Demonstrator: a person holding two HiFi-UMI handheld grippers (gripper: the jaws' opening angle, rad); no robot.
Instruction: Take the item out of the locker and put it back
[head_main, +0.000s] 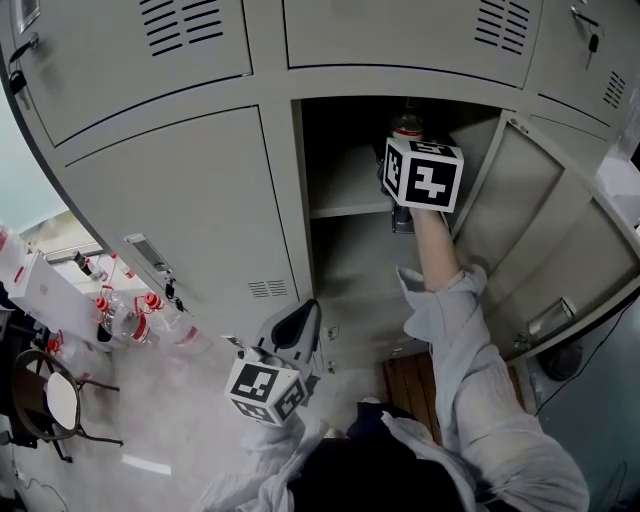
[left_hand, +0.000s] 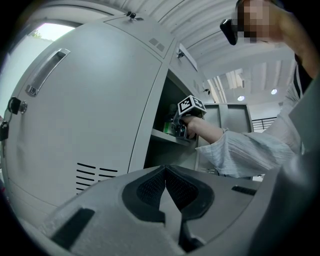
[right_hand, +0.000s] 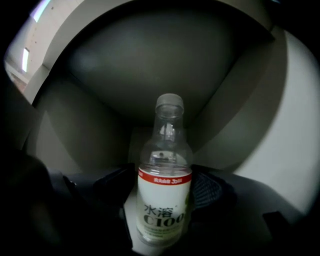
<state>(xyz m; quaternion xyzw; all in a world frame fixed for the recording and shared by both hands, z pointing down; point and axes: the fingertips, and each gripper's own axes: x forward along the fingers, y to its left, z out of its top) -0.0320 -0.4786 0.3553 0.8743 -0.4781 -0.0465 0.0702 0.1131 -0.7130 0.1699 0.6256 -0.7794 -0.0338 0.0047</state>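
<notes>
R gripper (right_hand: 165, 194) in open locker (head_main: 530, 215), jaws apart round upright clear bottle (right_hand: 163, 160), not clamped, L gripper (left_hand: 165, 172) jaws together, empty, outside by closed door (head_main: 190, 200)

At the left edge of the head view, a cluster of clear bottles with red caps (head_main: 135, 318) is standing on the pale floor (head_main: 180, 420), just beside a white, box-like thing (head_main: 45, 290). Below them, in the lower left corner, a dark-framed chair with a round white seat (head_main: 60, 398) is standing. A patch of brown wooden boards (head_main: 412, 378) is showing low, right of the middle. In the left gripper view, round ceiling lights (left_hand: 241, 98) are glowing right of centre.
</notes>
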